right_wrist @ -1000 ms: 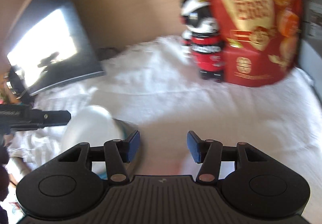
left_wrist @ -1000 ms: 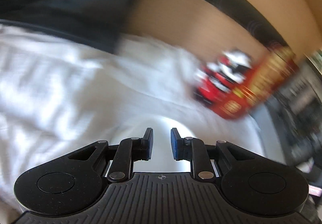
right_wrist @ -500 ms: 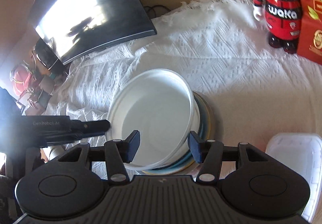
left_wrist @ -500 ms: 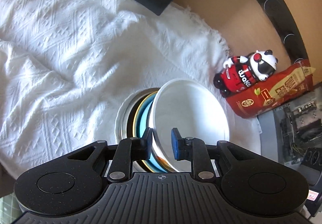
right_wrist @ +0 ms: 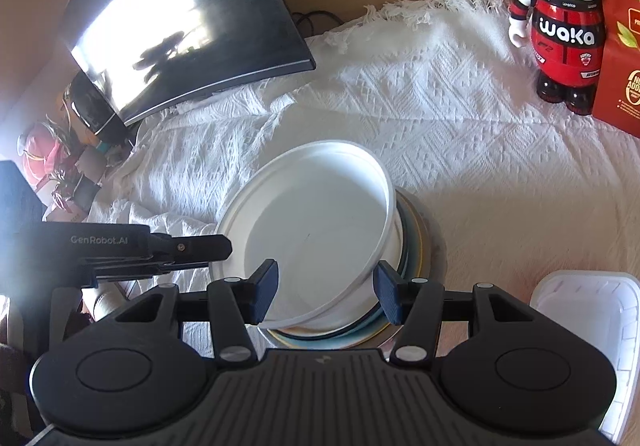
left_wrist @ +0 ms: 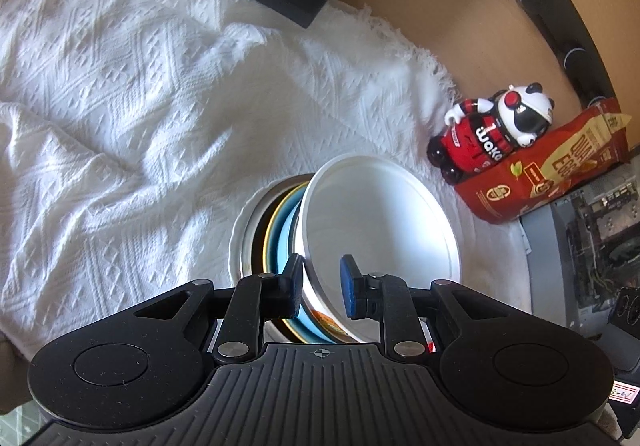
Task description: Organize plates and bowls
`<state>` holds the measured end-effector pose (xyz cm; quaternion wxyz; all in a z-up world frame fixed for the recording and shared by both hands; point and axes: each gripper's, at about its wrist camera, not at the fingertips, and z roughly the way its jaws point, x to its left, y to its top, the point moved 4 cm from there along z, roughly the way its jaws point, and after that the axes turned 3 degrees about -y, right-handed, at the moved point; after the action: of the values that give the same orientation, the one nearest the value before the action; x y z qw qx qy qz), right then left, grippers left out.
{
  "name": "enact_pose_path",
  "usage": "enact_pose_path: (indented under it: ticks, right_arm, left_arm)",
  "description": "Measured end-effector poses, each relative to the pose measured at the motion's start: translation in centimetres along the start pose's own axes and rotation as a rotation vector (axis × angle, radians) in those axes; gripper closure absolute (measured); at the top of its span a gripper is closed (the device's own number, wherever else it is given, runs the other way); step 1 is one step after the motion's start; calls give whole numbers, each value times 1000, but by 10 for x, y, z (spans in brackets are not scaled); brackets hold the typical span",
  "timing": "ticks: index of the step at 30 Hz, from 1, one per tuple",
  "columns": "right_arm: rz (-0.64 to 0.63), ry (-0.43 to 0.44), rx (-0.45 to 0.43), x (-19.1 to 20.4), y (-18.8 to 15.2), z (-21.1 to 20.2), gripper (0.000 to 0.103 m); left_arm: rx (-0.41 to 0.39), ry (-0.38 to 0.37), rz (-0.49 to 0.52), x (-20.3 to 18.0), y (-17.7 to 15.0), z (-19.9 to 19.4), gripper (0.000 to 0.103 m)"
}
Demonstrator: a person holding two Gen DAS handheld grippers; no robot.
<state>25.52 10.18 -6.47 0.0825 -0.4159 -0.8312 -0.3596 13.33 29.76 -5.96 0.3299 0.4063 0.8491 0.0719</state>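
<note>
While the white bowl point(left_wrist: 376, 221) is sitting tilted atop the plate stack point(left_wrist: 276, 230) on the desk, the left tool point(left_wrist: 322, 284) is straddling its 6 o'clock rim, narrow but unclamped, nearer than the right tool point(right_wrist: 326, 296), which is gaping half-wide, empty.

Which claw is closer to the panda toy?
Right, I think. The right claw is at the white bowl's side facing the panda toy. The left claw straddles the bowl's rim on the opposite side.
</note>
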Motion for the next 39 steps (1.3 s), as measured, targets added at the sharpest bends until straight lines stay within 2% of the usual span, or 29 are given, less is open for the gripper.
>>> enact_pose_path:
  ticks: [13,15,18,21,24,26,28,31,34,36,39]
  right_arm:
    - [11,-21,9,-2,-5,0,49]
    - [9,-28,-5,-2,-4,-4,49]
    - [-16,-50,-82,-4,3,-26,49]
    - [-20,-102,-172,-18,11,-54,49]
    - [11,-204,-238,-48,11,-78,49]
    - [61,-272,-249,-77,4,-88,48]
    - [131,-323,-230,-109,-8,-92,48]
    - [212,-362,-161,-146,-34,-87,48]
    - [265,-371,-99,-169,-56,-76,48]
    - [306,-355,-73,-181,-64,-72,48]
    - [348,-343,-48,-193,-76,-69,48]
  left_arm:
    - [7,36,63,-7,-6,1,82]
    - [-25,56,64,-9,-4,-6,82]
    - [-125,69,91,-20,5,-27,82]
    - [-181,13,124,-39,13,-38,82]
    - [-113,-83,177,-68,8,-23,82]
    - [-22,-156,209,-91,-5,0,82]
    - [73,-186,243,-113,-23,29,82]
    - [198,-155,311,-139,-57,80,82]
    - [324,-138,302,-152,-81,125,82]
    - [364,-83,298,-154,-89,145,82]
    - [381,-8,314,-155,-101,161,82]
